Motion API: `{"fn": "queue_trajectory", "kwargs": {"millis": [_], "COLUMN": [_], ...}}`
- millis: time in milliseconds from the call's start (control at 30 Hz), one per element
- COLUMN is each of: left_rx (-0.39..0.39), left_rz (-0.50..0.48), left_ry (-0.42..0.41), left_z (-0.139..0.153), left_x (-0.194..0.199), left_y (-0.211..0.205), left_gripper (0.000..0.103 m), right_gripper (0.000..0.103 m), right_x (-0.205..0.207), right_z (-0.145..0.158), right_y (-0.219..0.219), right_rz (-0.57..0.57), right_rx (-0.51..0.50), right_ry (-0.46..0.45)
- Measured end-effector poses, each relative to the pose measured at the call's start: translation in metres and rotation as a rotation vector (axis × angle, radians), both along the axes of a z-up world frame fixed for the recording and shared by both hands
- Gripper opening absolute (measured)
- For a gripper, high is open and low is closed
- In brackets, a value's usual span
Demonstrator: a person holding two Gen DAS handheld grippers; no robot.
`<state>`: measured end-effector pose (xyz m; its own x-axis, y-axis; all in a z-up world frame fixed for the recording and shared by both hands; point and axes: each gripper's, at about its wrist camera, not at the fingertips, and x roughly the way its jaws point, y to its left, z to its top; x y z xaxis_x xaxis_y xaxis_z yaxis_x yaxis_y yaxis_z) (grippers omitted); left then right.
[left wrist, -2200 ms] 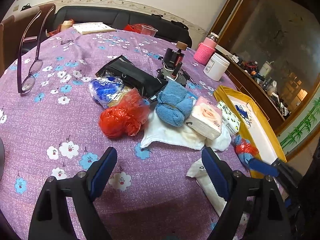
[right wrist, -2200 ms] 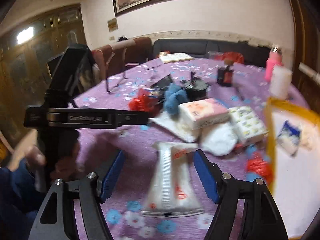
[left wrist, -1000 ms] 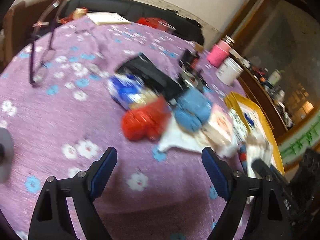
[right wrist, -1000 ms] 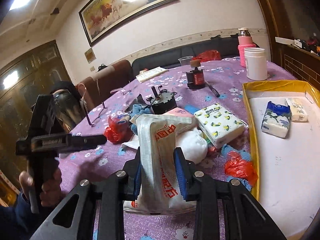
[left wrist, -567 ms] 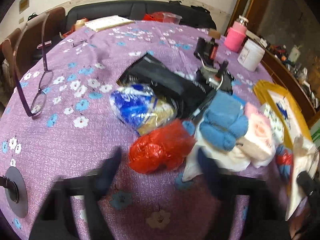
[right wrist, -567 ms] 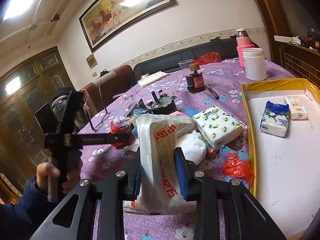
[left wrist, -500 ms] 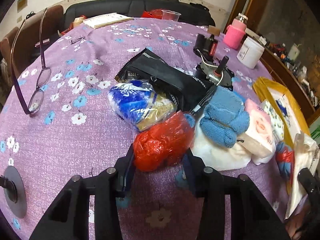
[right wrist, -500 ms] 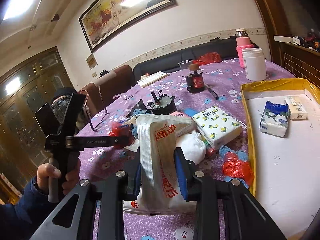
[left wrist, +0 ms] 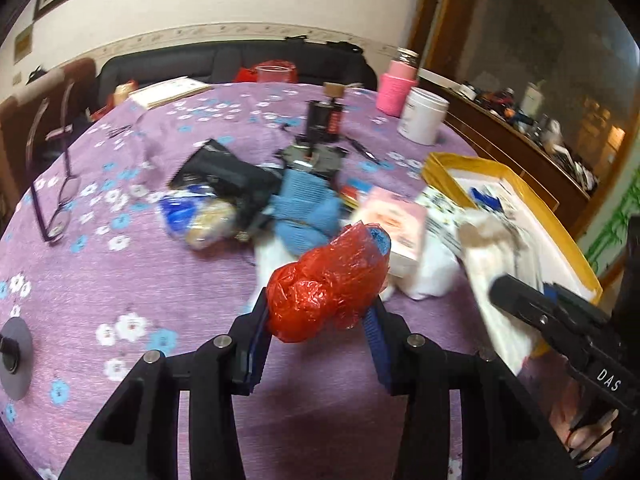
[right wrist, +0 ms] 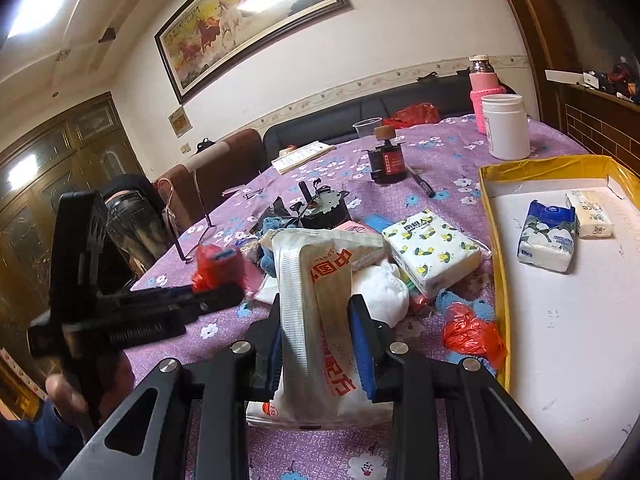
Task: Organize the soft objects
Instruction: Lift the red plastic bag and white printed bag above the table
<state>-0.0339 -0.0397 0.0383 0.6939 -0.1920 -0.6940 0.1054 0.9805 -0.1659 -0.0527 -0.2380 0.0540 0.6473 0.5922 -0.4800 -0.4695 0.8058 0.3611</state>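
My left gripper [left wrist: 316,320] is shut on a crumpled red plastic bag [left wrist: 328,284], held up off the purple flowered tablecloth [left wrist: 132,276]. In the right wrist view the same red plastic bag [right wrist: 212,264] shows at the left gripper's tip. My right gripper [right wrist: 320,344] is shut on a white packet with red characters [right wrist: 316,320], lifted above the cloth. A blue knitted cloth [left wrist: 308,208], a pink tissue pack [left wrist: 400,220] and a white cloth [right wrist: 384,288] lie in the pile. The yellow-rimmed tray [right wrist: 496,240] at the right holds two tissue packs [right wrist: 548,236].
A lemon-print tissue pack [right wrist: 432,248], a second red bag [right wrist: 472,332], a black pouch [left wrist: 224,176], a blue-wrapped bag [left wrist: 196,216], a dark bottle [right wrist: 386,156], a white jar [right wrist: 506,126], a pink bottle [left wrist: 396,84] and glasses [left wrist: 52,196] are about. A hand [right wrist: 64,396] holds the left gripper.
My left gripper went in to the red bag, shut on it and lifted it, swinging right towards the tray. The right gripper has kept still with the white packet.
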Motion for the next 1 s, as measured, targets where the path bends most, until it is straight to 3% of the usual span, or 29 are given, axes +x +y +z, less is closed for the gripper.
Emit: {"fn": "queue_trajectory", "kwargs": {"millis": [633, 1000], "left_rx": [-0.075, -0.063], "left_rz": [-0.055, -0.055], "left_ry": [0.019, 0.003], "left_z": [-0.0088, -0.007], "left_x": [0.0054, 0.0017], "left_y": [-0.0024, -0.0034], "left_gripper": [0.042, 0.043], "right_gripper": [0.033, 0.033], "right_x": [0.0061, 0.0069], "right_z": [-0.003, -0.0036], "right_y": [0.0033, 0.0025], "right_rz": [-0.019, -0.031], "right_rx": [-0.032, -0.027], "right_ry": [0.031, 0.028]}}
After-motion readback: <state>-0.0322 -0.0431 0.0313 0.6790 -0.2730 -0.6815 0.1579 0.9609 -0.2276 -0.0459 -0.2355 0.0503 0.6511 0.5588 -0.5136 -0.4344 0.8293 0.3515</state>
